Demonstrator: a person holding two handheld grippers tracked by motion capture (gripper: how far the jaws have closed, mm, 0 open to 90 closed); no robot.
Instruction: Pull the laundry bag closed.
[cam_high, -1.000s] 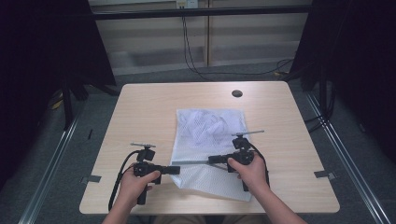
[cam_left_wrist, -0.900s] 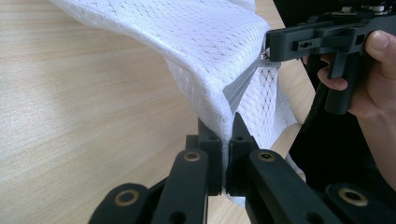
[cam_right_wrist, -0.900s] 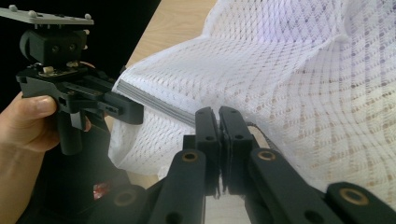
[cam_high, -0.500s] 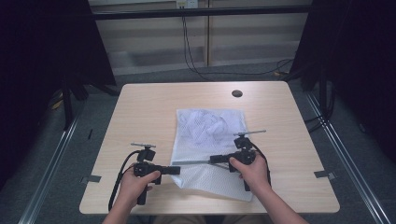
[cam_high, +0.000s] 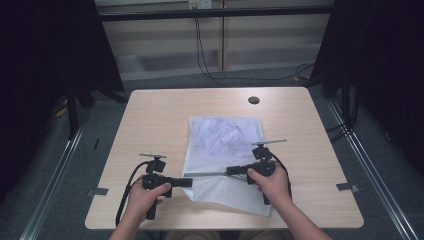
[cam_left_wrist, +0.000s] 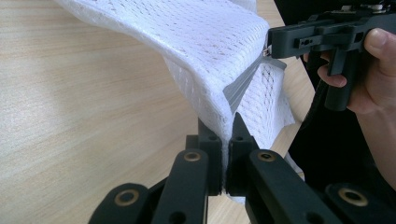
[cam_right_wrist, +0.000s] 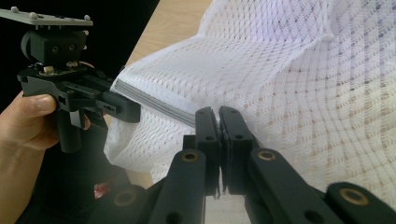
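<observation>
1. Mesh bag (cam_high: 225, 150): white open-weave net, roughly rectangular, lying mid-worktop (cam_high: 150, 115) with its near end lifted off the wood. Something pale and crumpled sits inside the far half.
2. Zipper (cam_left_wrist: 243, 84): grey tape across the near part of the bag, stretched in a straight line between the two grippers.
3. Left gripper (cam_high: 187, 182): fingers clenched on the bag's left edge at the zipper end; in the left gripper view the mesh is pinched flat between the black fingers (cam_left_wrist: 208, 140).
4. Right gripper (cam_high: 230, 171): fingers clamped tight on the zipper further right; what exactly they pinch is too small to tell.
5. Worktop: light wood grain, rounded corners, small dark round cap (cam_high: 253, 100) near the far edge.
</observation>
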